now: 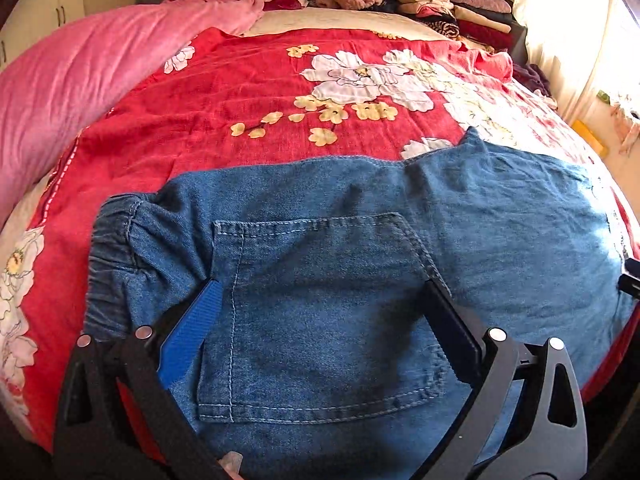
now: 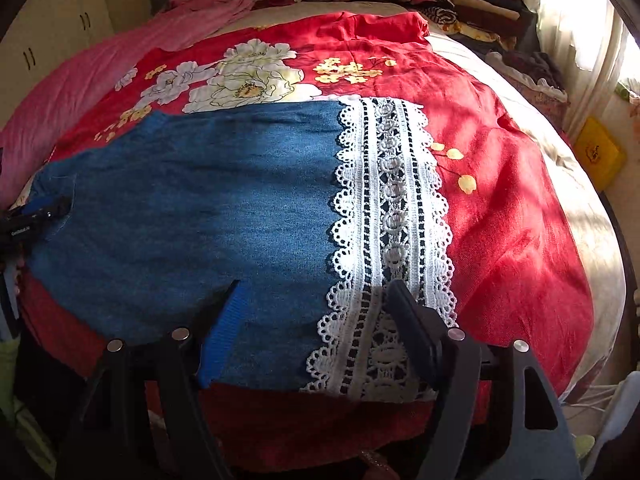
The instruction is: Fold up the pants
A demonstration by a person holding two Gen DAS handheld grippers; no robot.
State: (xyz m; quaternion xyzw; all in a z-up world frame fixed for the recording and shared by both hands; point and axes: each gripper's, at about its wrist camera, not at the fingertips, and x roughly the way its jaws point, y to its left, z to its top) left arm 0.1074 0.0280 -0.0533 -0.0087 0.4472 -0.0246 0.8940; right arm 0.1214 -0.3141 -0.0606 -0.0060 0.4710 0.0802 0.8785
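Observation:
Blue denim pants (image 1: 320, 280) lie flat on a red flowered bedspread (image 1: 240, 92), waistband to the left, back pocket (image 1: 320, 312) facing up. My left gripper (image 1: 324, 292) is open, its fingers spread just above the pocket. In the right wrist view the same pants (image 2: 180, 216) end in a white lace hem (image 2: 392, 220) on the right. My right gripper (image 2: 316, 292) is open over the leg end, one finger above the denim and one above the lace. The left gripper (image 2: 36, 216) shows at that view's left edge.
A pink quilt (image 1: 80, 80) lies along the left of the bed. Stacks of folded clothes (image 1: 452, 4) sit at the far right by the headboard. A bright curtain (image 1: 568, 32) and a yellow item (image 2: 598, 152) are to the right. The bedspread (image 2: 500, 200) lies beyond the hem.

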